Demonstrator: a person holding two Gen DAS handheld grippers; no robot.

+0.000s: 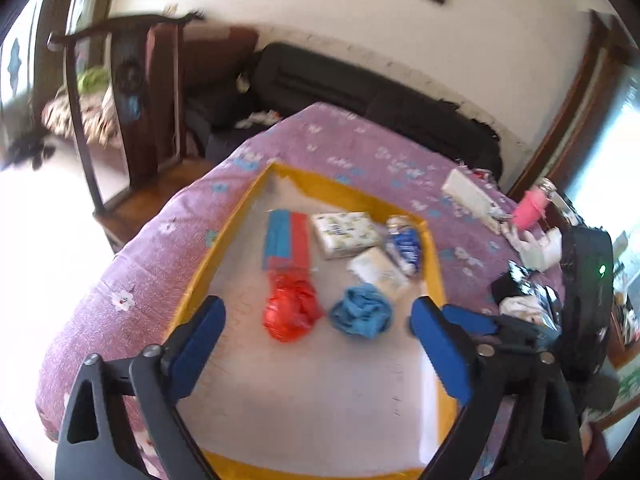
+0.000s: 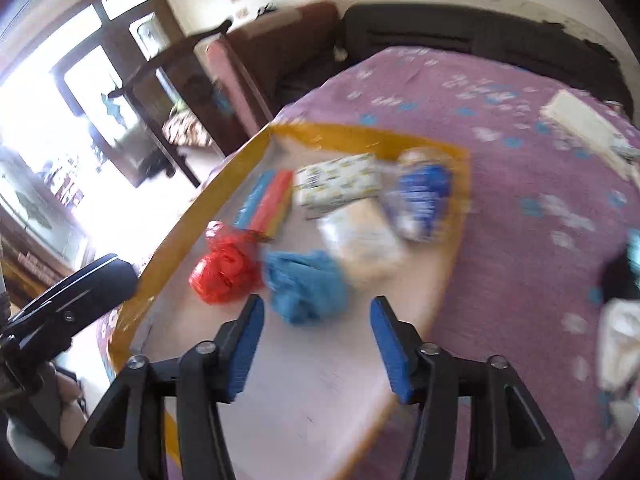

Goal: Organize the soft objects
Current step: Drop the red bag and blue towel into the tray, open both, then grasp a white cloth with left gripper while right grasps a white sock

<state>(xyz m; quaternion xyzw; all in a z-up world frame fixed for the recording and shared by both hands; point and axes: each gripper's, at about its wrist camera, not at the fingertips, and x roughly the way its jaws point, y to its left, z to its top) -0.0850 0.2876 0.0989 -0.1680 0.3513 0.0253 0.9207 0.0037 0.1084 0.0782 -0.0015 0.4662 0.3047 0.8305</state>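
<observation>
Yellow tape borders the pale mat [image 1: 320, 392] on the purple flowered bedspread [image 1: 132, 264]. Soft things cluster at its far half: crumpled red plastic bag [image 1: 291, 312], bunched blue cloth [image 1: 362, 314], red-and-blue folded pack [image 1: 286, 242], patterned tissue packs [image 1: 346, 234]. Bare mat lies nearer. Left gripper [image 1: 318, 350] and right gripper [image 2: 318, 344] hover released, jaws wide, holding nothing; the right's tips are near the cloth.

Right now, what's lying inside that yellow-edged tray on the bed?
In the tray: a red plastic bag, a crumpled blue cloth, a blue-and-red pack, a patterned tissue pack, a white packet and a blue-printed bag. Whatever lies beneath them is hidden.
</observation>
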